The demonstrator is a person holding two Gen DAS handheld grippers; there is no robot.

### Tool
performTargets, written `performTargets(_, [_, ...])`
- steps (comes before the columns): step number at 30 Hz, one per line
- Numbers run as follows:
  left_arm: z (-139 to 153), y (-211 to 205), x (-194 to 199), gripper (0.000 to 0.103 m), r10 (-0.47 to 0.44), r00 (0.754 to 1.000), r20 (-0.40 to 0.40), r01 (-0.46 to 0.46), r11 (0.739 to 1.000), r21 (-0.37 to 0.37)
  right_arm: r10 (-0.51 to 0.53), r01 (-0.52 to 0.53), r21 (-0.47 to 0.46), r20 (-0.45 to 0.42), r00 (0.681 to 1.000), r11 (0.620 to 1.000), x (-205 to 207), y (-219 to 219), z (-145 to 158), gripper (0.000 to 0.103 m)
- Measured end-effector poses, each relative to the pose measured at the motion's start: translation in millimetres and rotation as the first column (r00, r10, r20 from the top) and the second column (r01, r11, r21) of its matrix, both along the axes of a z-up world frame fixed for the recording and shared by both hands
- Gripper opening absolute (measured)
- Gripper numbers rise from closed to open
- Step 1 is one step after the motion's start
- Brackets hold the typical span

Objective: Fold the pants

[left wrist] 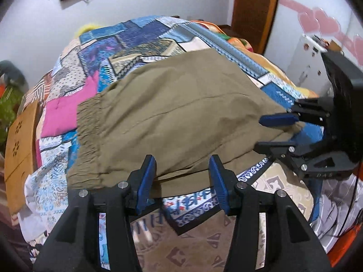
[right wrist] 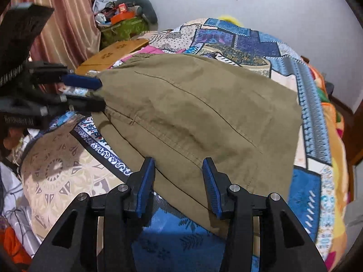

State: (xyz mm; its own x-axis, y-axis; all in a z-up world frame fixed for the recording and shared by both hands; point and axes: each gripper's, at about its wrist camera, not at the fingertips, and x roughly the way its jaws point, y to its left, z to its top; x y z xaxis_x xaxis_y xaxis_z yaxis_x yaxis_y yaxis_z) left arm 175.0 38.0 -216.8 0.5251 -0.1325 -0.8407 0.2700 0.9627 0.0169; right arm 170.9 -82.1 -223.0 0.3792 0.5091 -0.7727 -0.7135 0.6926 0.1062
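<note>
Olive-khaki pants [left wrist: 172,113] lie folded on the patchwork bedspread; they also show in the right wrist view [right wrist: 199,117]. Their elastic waistband [left wrist: 89,131] is at the left. My left gripper [left wrist: 182,181] is open, its blue-padded fingers straddling the near edge of the cloth without pinching it. It shows from the side in the right wrist view [right wrist: 90,95], open beside the waistband corner. My right gripper [right wrist: 179,185] is open over the near edge of the pants. In the left wrist view it [left wrist: 270,133] sits at the right end of the pants, jaws apart around the cloth edge.
The patchwork bedspread [left wrist: 140,40] covers the bed. A pink cloth [left wrist: 65,111] lies left of the waistband. A wooden board [right wrist: 113,52] and a cluttered green box [right wrist: 124,27] stand by the curtain. A beige patterned pillow [right wrist: 63,170] lies at the near edge.
</note>
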Motion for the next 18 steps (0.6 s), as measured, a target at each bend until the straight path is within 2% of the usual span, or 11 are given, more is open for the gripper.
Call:
performTargets(3, [-4.0, -6.5, 2.9, 0.052, -0.023, 1.0, -0.003, 0.023, 1.0, 0.004, 0.008, -0.008, 0.021, -0.015, 1.0, 1.0, 0.2, -1.5, -1.6, 0.038])
performTargets(4, [-5.3, -7.8, 4.1, 0.055, -0.029, 1.0, -0.009, 0.029, 1.0, 0.002, 0.01, -0.01, 0.03, -0.012, 1.0, 1.0, -1.5, -1.7, -1.9, 0.035])
performTargets(6, [-5.4, -10.2, 4.6, 0.056, -0.034, 0.999, -0.012, 0.034, 0.999, 0.01, 0.01, -0.01, 0.035, 0.001, 1.0, 0.999, -4.0, -2.5, -2.8, 0.029])
performTargets(7, [-4.6, -11.2, 4.8, 0.056, -0.036, 0.999, -0.011, 0.036, 0.999, 0.012, 0.009, -0.009, 0.039, 0.003, 1.0, 0.999, -4.1, -2.5, -2.0, 0.022])
performTargets(8, [-2.8, -12.1, 3.8, 0.056, -0.039, 0.999, -0.007, 0.039, 0.999, 0.012, 0.007, -0.007, 0.049, -0.002, 1.0, 0.999, -2.9, -2.9, -0.8, 0.007])
performTargets(14, [15.6, -15.5, -4.2, 0.056, -0.06, 0.998, 0.028, 0.06, 0.998, -0.034, -0.046, 0.049, 0.144, -0.024, 0.999, 0.988, 0.1, -11.9, 12.1, 0.003])
performTargets(18, [8.7, -28.4, -1.9, 0.055, -0.091, 0.996, 0.017, 0.09, 0.996, 0.021, -0.057, 0.057, 0.174, -0.002, 0.998, 0.983, -5.4, -14.4, 24.8, 0.003])
